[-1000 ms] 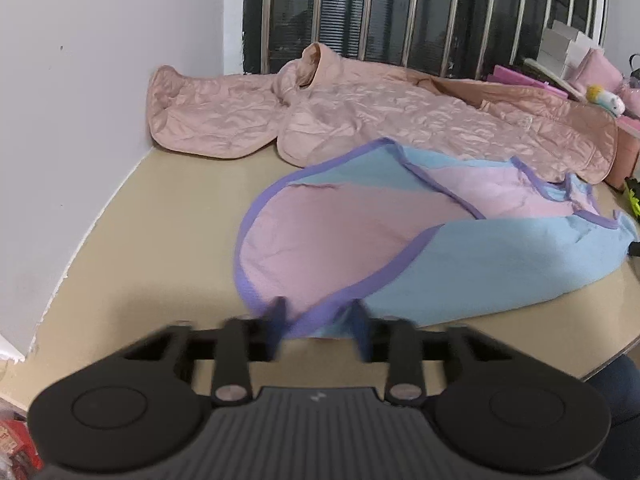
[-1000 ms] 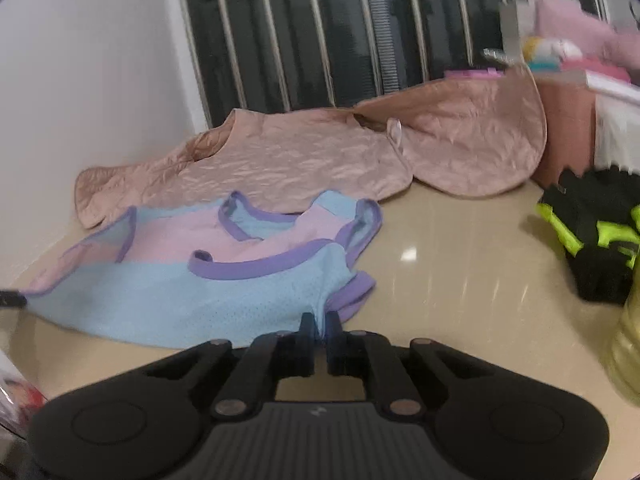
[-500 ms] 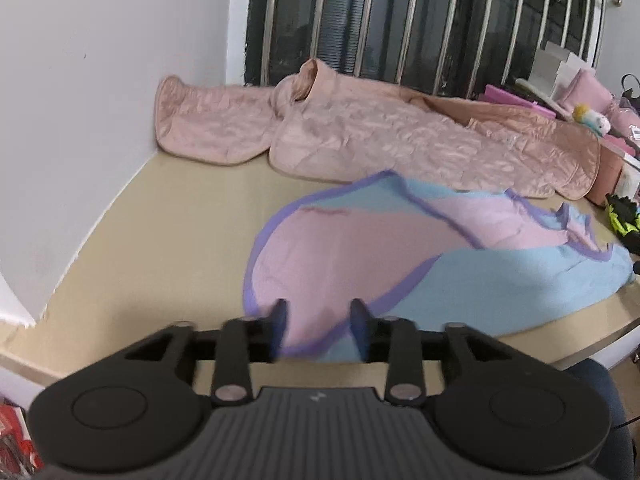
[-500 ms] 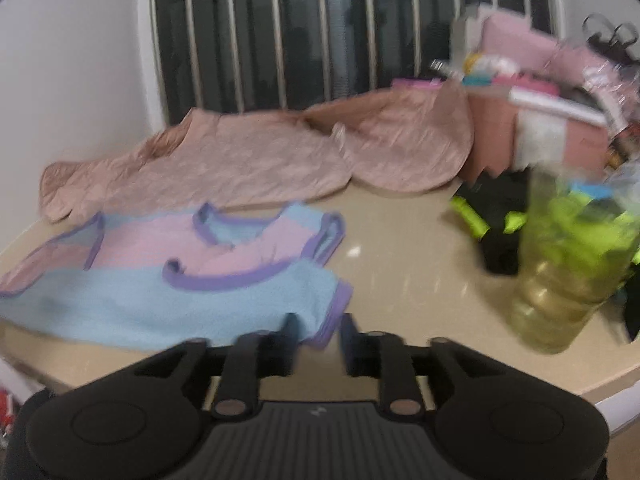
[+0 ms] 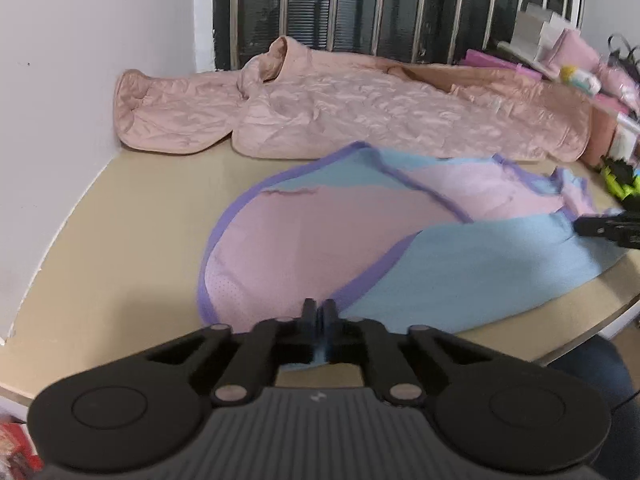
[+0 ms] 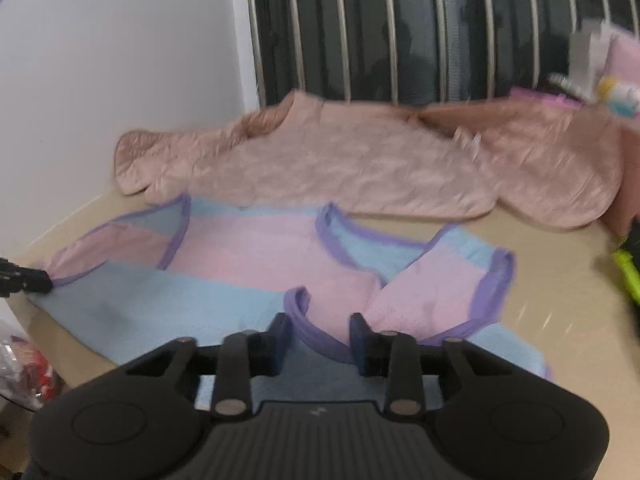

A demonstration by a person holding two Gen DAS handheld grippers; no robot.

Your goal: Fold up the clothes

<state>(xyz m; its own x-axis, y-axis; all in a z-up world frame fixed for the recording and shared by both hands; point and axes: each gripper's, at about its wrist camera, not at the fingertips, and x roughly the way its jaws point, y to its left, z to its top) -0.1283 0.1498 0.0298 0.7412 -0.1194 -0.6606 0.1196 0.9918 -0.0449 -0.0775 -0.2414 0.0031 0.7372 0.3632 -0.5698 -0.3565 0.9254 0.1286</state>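
Left wrist view: the left gripper [image 5: 319, 312] pinches the vest [image 5: 360, 240] hem between pressed-together jaws. Right gripper [image 6: 320, 330] jaws, still spread, are closing around the purple armhole trim [image 6: 298, 308] lying between them.

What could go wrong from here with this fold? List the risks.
1. The left gripper pinches only the near hem of the pink-and-blue top, so the thin mesh could slip out.
2. The right gripper is closing with the purple-trimmed armhole between its fingers; it may catch one layer only.
3. The top touches the pink quilted jacket, which could be dragged along.
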